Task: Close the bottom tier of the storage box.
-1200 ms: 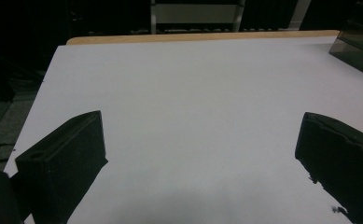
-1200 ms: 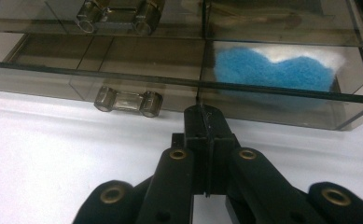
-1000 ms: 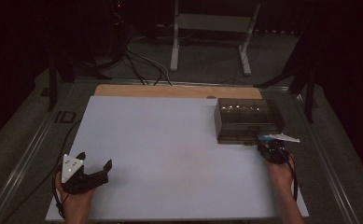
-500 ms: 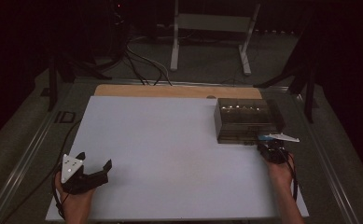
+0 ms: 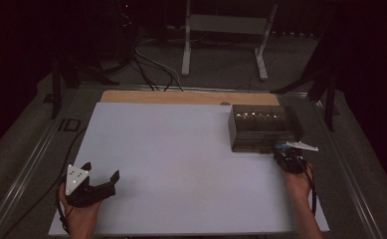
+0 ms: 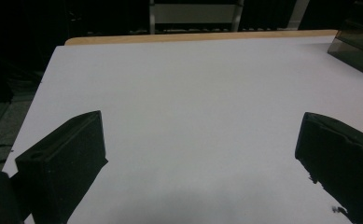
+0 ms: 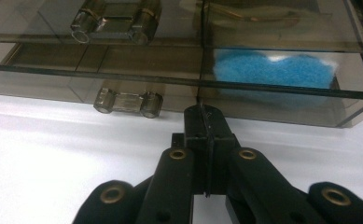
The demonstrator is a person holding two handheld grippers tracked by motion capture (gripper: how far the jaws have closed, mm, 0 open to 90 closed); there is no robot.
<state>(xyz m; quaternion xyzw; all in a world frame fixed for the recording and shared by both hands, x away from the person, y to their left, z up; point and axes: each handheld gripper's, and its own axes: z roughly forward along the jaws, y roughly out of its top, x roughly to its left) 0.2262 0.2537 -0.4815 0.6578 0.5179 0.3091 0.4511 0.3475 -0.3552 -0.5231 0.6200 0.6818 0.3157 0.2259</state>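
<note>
Nothing has moved; the smoky drawer box holds a blue sponge.

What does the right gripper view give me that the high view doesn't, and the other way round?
Right gripper view: a blue spongy item inside the smoked clear drawer box, clear drawer handles, and the right claw shut just short of the box front.
High view: the left claw open at the near-left corner, and the wooden strip along the far edge.
Both: box, right claw, white tabletop.
</note>
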